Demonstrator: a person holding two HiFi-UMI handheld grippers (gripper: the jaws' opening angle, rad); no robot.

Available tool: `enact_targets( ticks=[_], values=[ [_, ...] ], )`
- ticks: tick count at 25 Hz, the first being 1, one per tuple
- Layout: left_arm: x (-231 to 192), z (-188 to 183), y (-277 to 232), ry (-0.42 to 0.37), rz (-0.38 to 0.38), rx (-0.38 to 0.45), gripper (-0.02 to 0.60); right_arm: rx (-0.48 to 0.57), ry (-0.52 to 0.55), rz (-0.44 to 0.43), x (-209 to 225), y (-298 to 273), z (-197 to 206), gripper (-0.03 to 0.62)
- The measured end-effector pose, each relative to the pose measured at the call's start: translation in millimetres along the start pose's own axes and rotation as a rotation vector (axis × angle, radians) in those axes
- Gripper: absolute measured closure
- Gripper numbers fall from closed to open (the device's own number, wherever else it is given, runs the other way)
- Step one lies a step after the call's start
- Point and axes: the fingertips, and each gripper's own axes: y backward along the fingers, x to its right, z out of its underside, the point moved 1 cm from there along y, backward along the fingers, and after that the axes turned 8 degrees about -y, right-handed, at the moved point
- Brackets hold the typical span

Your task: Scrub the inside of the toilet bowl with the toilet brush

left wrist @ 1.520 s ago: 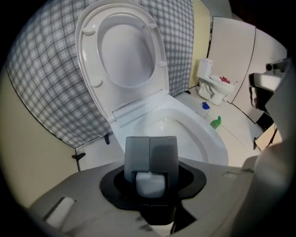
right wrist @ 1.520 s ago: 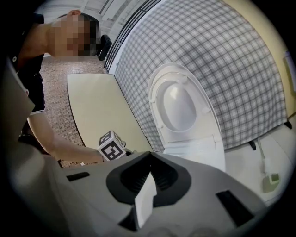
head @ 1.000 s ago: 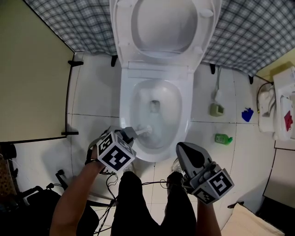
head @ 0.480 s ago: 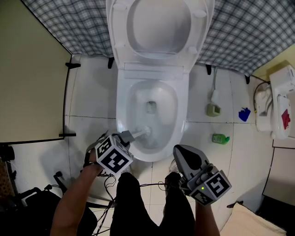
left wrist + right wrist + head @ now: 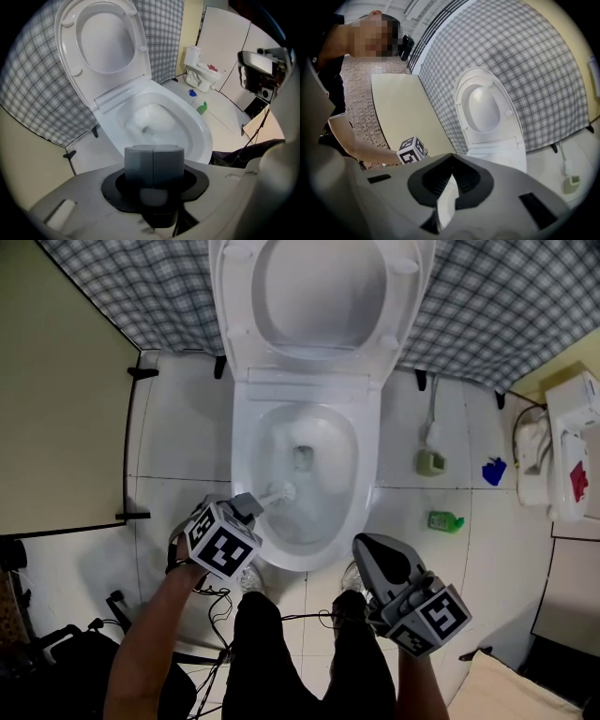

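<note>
The white toilet (image 5: 246, 442) stands with seat and lid raised, and its bowl (image 5: 197, 129) is open below me. My left gripper (image 5: 246, 507) hangs over the bowl's near left rim, pointing steeply down. It is shut on the grey handle of the toilet brush (image 5: 140, 161). The brush's white shaft (image 5: 277, 493) reaches into the bowl by the left inner wall; the bristles are hard to make out. My right gripper (image 5: 371, 546) hovers in front of the toilet's near right corner. Its jaws are together with nothing in them (image 5: 451, 164).
A green bottle (image 5: 450, 520), a blue item (image 5: 493, 472) and a small grey-green fitting on a hose (image 5: 430, 463) lie on the tiles to the right. A white unit (image 5: 562, 460) stands at the far right. A beige partition (image 5: 56, 409) closes the left. Cables (image 5: 216, 601) trail by my legs.
My left gripper and the brush have shifted a little away from me and to the left along the bowl's left wall. The right gripper has kept still.
</note>
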Motion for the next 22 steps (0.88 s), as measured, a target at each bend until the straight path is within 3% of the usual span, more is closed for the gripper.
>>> enact_targets(
  ticks=[12,16,22],
  values=[
    [-44,-37,-29,0.1,-0.091,0.037,0.413,-0.015,0.012,0.025,31,-13,-16,0.594],
    [-59,-54,-37,0.14,-0.127,0.085,0.413,-0.013,0.007,0.029,41,-18,-18,0.594],
    [-59,-85,-48,0.161,-0.12,0.164,0.411,-0.019,-0.009,0.047,52,-19,-18,0.594]
  ],
)
